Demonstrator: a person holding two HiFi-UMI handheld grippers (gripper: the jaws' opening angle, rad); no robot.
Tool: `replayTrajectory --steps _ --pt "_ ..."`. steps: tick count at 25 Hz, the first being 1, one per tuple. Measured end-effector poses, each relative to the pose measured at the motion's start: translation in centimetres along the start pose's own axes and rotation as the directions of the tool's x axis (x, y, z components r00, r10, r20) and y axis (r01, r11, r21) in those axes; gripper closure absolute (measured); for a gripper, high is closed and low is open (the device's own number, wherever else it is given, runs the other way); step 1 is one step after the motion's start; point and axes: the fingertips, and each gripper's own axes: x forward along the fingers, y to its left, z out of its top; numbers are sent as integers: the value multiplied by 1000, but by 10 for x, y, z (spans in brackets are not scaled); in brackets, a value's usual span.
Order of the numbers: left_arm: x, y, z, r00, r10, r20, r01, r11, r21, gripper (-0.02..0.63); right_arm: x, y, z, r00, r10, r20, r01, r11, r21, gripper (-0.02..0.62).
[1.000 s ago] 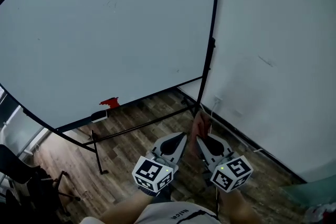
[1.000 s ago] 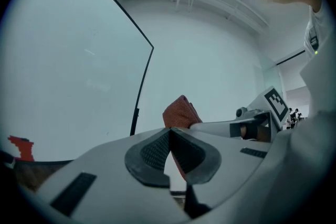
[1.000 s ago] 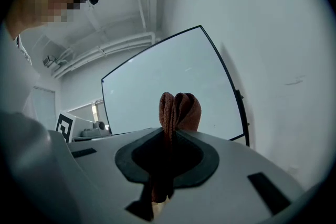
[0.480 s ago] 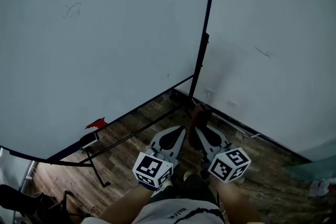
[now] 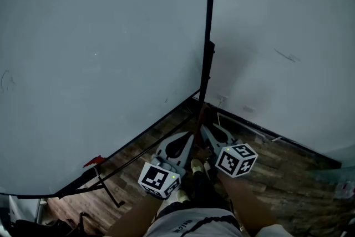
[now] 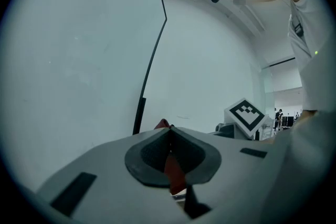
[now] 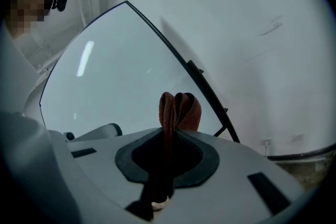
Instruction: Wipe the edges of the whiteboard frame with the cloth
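Both tools are shut on the same dark red cloth point(image 7: 179, 108). The right tool point(image 7: 173, 135) has its jaws pressed together on a folded bunch that stands up past the tips. The left tool point(image 6: 169, 131) has its jaws closed on a thin strip of the cloth, with only a small red corner showing beyond. In the head view the two sit side by side, low in front of the person and above the wooden floor point(image 5: 272, 166). Their tips angle toward the bottom of the whiteboard frame point(image 5: 209, 19) — the black right-hand edge that runs down between the pale board face point(image 5: 100, 53) and the white wall point(image 5: 288, 19) behind. The cloth lies between the tips, near the frame's lower right corner, but it is too dark there to tell whether it touches the bar. My reading is that this is the approach to the right edge, and the wiping stroke on it has not yet begun. The next move calls for laying the bunched cloth against the black bar, with both grips firm so the fabric is taut between the tools. It can then be run along the edge — upward seems natural, since the tools are at the low end. A thicker bracket point(image 5: 208, 61) part-way up the bar may catch the cloth, so the stroke probably needs to ease over it.
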Motion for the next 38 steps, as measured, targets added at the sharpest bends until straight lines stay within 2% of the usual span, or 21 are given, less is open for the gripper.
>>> replayTrajectory --steps 6,13,19,25,28,30,36,38 --pt "70 46 -23 998 9 -64 -10 1000 -11 597 71 -74 -1 1000 5 -30 -5 1000 2 551" --pt "114 65 -44 988 -11 -151 9 1000 -13 597 128 -162 -30 996 -78 -40 82 991 106 551" --pt "131 73 -61 983 -32 -182 28 999 -23 597 168 -206 -67 990 -136 -30 138 950 280 551" --pt "148 99 -97 973 -3 -233 -9 999 -53 597 182 -223 -78 992 -128 7 114 908 403 551" --pt "155 111 -111 970 24 -243 -44 996 -77 597 186 -228 -79 993 -114 43 79 871 486 551" --pt "158 114 -117 967 31 -252 -54 995 -86 597 191 -229 -81 994 -83 77 26 832 554 551" --pt "157 127 -132 960 75 -270 -97 993 -69 597 199 -229 -84 976 -10 219 -161 644 748 551" --pt "154 133 -138 957 93 -273 -119 990 -78 597 200 -230 -85 966 11 257 -209 613 762 551"
